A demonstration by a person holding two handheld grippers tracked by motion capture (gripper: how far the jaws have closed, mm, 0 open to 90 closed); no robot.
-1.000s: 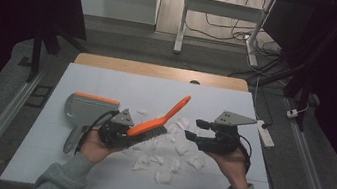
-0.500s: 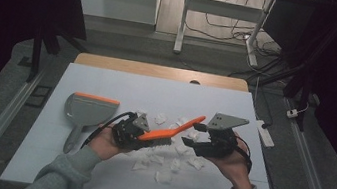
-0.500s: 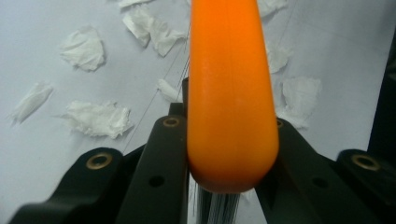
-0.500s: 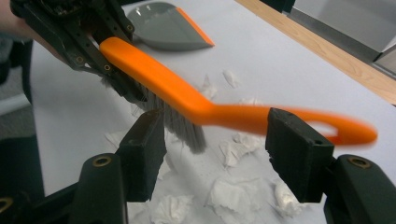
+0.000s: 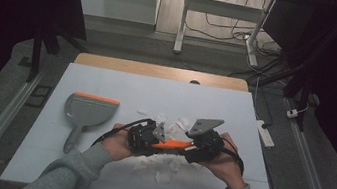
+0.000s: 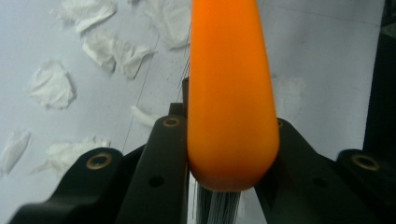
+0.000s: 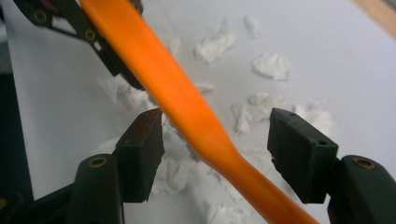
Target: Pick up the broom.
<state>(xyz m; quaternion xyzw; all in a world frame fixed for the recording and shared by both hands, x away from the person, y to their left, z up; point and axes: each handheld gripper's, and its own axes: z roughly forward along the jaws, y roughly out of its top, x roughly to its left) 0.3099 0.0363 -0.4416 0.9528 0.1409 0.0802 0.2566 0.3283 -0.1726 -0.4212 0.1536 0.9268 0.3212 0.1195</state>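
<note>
over the paper scraps, left hand-held gripper clamps the orange brush; right hand-held gripper has just been opening around it

Both forearms wear loose grey knit sleeves with ribbed cuffs. The left black two-jaw gripper has a boxy dark body, a small grey three-cornered plate on top and a black cable looping off its side. The right black two-jaw gripper carries a larger grey three-cornered plate. Their matte black jaw arms bear brass-ringed screw holes and blocky rectangular pads.
</note>
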